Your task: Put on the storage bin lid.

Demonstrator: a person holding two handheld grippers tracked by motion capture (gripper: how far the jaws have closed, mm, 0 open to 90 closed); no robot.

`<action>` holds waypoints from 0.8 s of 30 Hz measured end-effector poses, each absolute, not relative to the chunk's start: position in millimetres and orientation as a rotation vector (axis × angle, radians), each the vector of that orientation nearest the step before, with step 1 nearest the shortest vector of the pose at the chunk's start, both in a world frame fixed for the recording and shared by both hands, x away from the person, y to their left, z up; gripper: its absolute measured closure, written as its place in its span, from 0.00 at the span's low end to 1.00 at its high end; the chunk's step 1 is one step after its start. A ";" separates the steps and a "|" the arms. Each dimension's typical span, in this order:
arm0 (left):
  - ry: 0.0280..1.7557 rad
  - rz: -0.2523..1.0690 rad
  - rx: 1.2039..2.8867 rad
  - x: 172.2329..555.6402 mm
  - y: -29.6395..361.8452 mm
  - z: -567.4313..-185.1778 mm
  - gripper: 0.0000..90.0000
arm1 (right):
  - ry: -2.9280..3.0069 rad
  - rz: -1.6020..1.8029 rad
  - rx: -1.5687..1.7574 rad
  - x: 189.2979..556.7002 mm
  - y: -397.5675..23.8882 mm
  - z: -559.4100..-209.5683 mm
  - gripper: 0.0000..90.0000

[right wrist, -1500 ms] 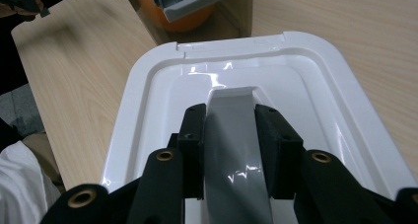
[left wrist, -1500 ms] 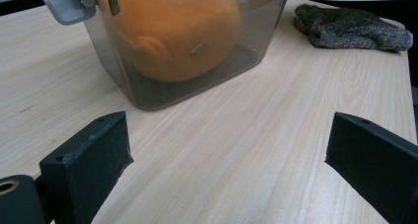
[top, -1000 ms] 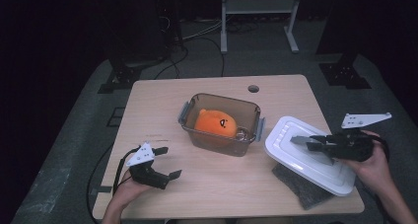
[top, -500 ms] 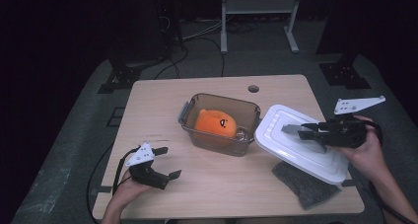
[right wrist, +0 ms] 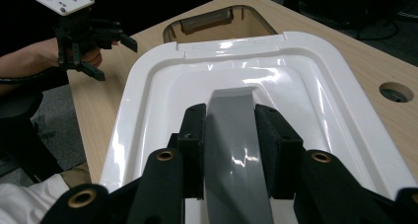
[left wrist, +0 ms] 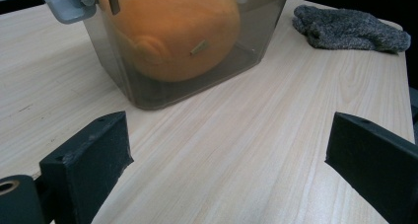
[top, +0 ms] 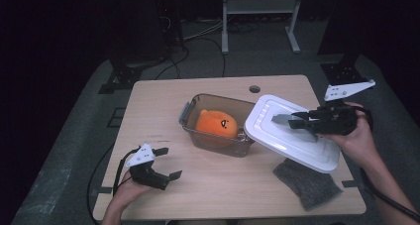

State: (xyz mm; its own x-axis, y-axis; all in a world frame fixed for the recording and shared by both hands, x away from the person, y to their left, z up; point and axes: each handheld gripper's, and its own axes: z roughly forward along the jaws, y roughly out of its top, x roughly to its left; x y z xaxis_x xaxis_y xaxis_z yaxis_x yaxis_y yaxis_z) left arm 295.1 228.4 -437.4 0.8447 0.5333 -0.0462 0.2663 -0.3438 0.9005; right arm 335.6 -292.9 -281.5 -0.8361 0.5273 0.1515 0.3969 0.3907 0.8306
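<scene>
One table (top: pixel 163 121), one clear tub (top: pixel 193 113), one orange plush (top: pixel 215 123) inside, one white lid (top: pixel 277 136), one grey cloth (top: pixel 307 183), and two grippers: left (top: pixel 166 163), right (top: pixel 289 122).

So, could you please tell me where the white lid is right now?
In the high view, the white lid is at the table's right, tilted in the right gripper, its edge over the clear container.

Each tool is matte black with two blocky jaws faced in dark foam-like pads. The left tool (top: pixel 157 163) and the right tool (top: pixel 289 121) both carry a pale grey three-cornered plate dotted with small screws. Brass-coloured rivets mark the jaw arms, and a black cable trails from each.
</scene>
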 end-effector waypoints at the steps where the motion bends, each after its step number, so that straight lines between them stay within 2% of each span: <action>1: 0.592 0.309 1.943 295.1 228.6 -437.3 0.03 | 2.515 1.439 0.828 339.3 -287.5 -278.7 0.73; 24: 0.592 0.304 1.929 295.4 230.1 -436.1 0.03 | 2.603 1.434 0.718 377.5 -225.0 -266.6 0.73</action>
State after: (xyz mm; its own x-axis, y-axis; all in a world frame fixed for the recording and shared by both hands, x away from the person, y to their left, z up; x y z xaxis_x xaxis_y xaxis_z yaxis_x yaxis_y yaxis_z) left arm 295.4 230.1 -436.1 0.8454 0.5314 -0.0538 0.2653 -0.3303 0.9058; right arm 377.5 -225.0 -266.6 -0.8864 0.4387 0.1480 0.3594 0.4505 0.8172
